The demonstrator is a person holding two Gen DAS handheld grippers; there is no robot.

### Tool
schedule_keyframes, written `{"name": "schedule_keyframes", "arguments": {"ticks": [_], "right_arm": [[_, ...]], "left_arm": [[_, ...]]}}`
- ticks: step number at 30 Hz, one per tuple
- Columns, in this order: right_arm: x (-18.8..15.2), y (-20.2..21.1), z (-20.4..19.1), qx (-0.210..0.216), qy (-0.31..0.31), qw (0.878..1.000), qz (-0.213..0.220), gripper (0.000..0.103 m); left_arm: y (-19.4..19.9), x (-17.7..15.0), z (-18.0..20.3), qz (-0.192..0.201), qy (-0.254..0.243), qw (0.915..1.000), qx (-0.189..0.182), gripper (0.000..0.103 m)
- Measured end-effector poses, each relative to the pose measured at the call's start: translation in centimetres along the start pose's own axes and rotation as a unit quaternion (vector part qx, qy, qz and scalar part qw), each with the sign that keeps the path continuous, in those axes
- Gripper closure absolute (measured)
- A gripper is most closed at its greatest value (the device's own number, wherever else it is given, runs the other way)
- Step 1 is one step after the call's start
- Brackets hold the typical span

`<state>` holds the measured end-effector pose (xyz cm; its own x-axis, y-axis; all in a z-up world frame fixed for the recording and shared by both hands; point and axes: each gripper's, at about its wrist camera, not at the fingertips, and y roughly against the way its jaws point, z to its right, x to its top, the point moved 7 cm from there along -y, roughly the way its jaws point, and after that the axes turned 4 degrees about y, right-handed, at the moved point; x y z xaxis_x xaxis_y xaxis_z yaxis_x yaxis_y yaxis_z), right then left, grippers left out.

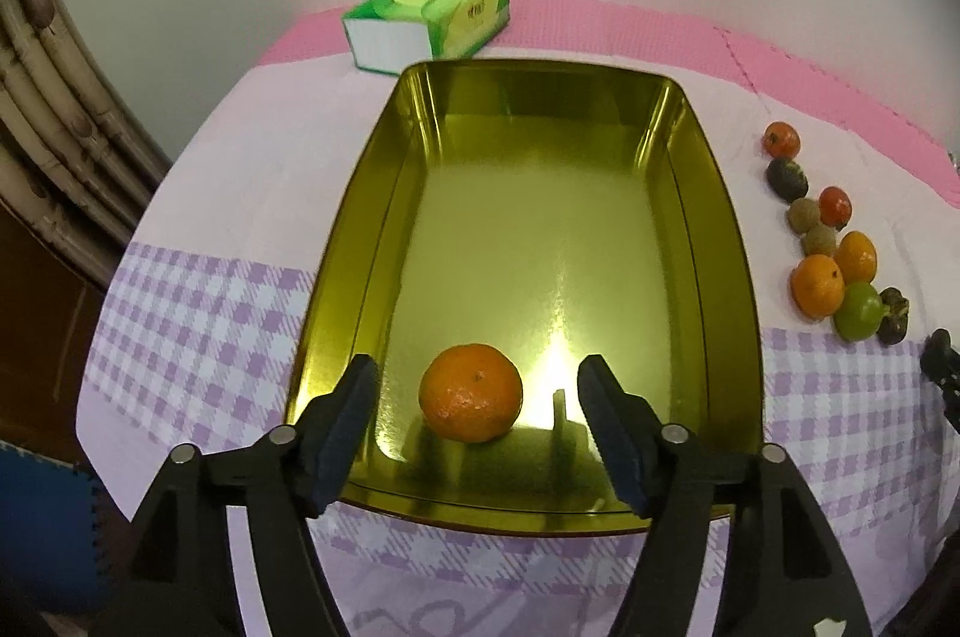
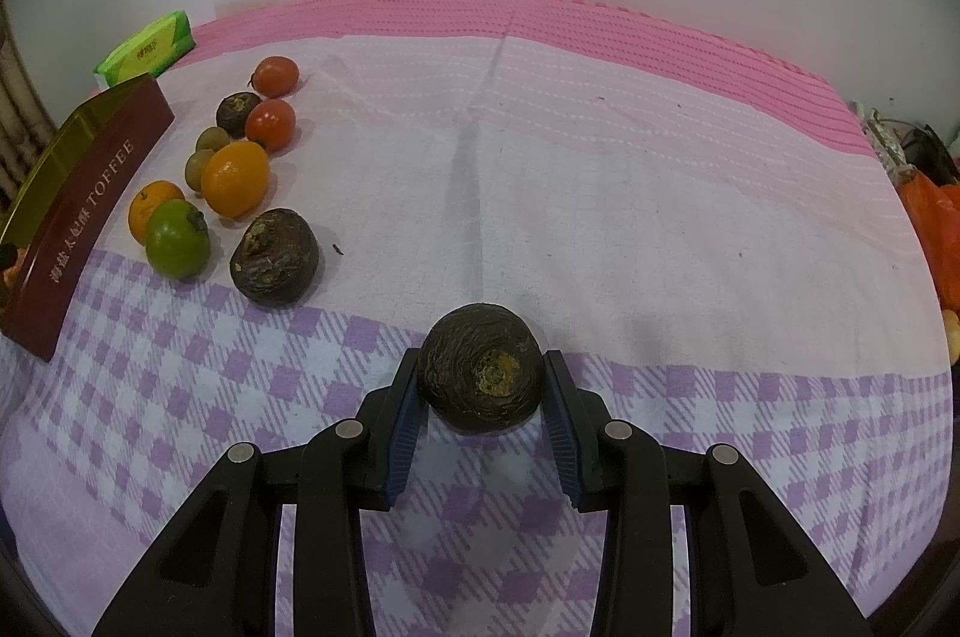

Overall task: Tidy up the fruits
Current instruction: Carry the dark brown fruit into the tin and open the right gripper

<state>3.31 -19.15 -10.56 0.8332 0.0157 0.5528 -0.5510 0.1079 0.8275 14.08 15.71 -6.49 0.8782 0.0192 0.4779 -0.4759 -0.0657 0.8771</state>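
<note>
A golden tin tray [image 1: 360, 277] stands on the checked cloth, and one orange [image 1: 471, 393] lies in its near end. My left gripper [image 1: 477, 367] hangs over that end, open; the orange sits between its fingers with a gap on each side. In the right wrist view my right gripper [image 2: 483, 361] is shut on a dark wrinkled fruit [image 2: 480, 367] just above the cloth. Several loose fruits lie beside the tin's maroon side [image 2: 90, 205]: another dark fruit [image 2: 274, 258], a green fruit [image 2: 177, 238], oranges [image 2: 235, 178] and tomatoes [image 2: 271, 123]. The left wrist view shows the same fruit pile [image 1: 816, 292] to the tray's right.
A green tissue pack [image 1: 429, 16] lies behind the tray by the white wall. Cane furniture [image 1: 54, 109] and a blue foam mat [image 1: 42, 529] are off the table's left edge. Orange items [image 2: 936, 229] sit at the far right edge.
</note>
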Motion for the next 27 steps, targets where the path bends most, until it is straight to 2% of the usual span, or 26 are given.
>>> {"name": "schedule_keyframes", "arguments": {"ticks": [7, 13, 27], "right_arm": [[0.9, 1.3, -1.3, 0.005, 0.012, 1.000, 0.011, 0.064], [2.4, 2.7, -3.9, 0.021, 0.038, 0.999, 0.025, 0.064], [6.5, 4.6, -15.3, 0.094, 0.124, 0.987, 0.039, 0.064]], "left_arm": [[1.4, 0.5, -0.1, 0.020, 0.003, 0.9998, -0.007, 0.026], [2.4, 0.9, -0.7, 0.034, 0.011, 0.9994, -0.005, 0.017], [3.6, 1.2, -4.7, 0.047, 0.056, 0.9970, 0.024, 0.006]]}}
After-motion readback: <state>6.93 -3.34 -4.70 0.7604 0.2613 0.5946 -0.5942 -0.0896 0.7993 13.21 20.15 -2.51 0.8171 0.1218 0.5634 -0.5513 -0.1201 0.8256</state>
